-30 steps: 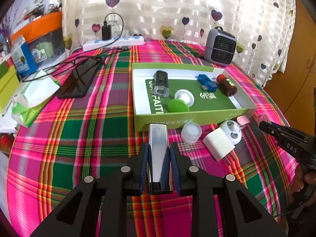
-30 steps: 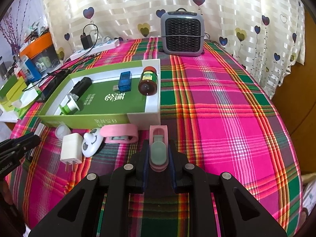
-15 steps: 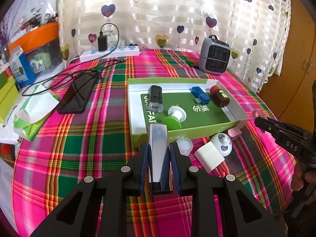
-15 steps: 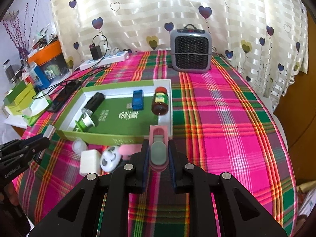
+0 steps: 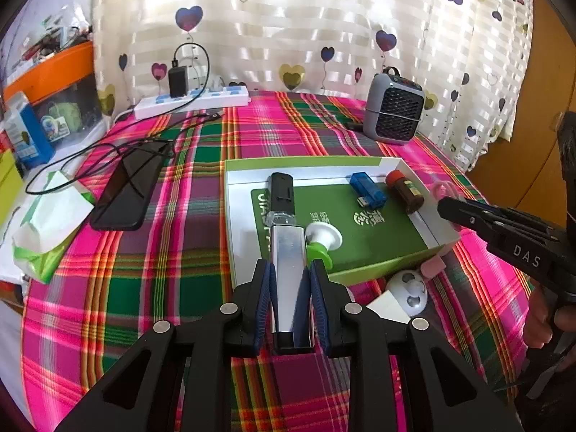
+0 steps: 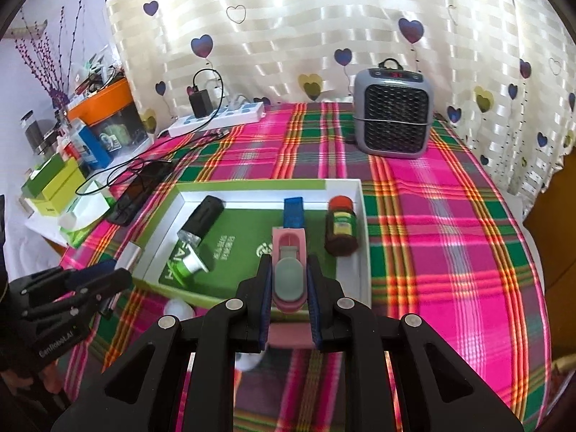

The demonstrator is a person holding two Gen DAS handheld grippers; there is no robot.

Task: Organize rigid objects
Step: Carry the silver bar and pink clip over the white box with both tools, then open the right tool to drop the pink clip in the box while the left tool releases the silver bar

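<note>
My left gripper (image 5: pixel 289 270) is shut on a silver metal block (image 5: pixel 288 252), held above the cloth just before the green and white box (image 5: pixel 313 161). In the right wrist view my right gripper (image 6: pixel 289 277) is shut on a pink clip with a grey oval pad (image 6: pixel 288 270), over the front edge of the box (image 6: pixel 363 223). Inside the box lie a black capped stick (image 5: pixel 282 194), a blue USB stick (image 5: pixel 367 189), a brown bottle (image 5: pixel 405 189) and a green and white cap (image 5: pixel 320 241). Each gripper shows in the other's view: right gripper (image 5: pixel 468 212), left gripper (image 6: pixel 82 284).
Loose by the box front are a white round toy (image 5: pixel 408 289), a white charger (image 5: pixel 387 304) and a pink band (image 5: pixel 432 266). A grey heater (image 5: pixel 392 113) stands at the back right. A phone (image 5: pixel 126 187), cables, a power strip (image 5: pixel 190 102) and a tissue pack (image 5: pixel 46 223) lie to the left.
Both grippers have risen with their loads. The pink clip now hangs over the box's front edge, and the silver block has come closer to the box.
</note>
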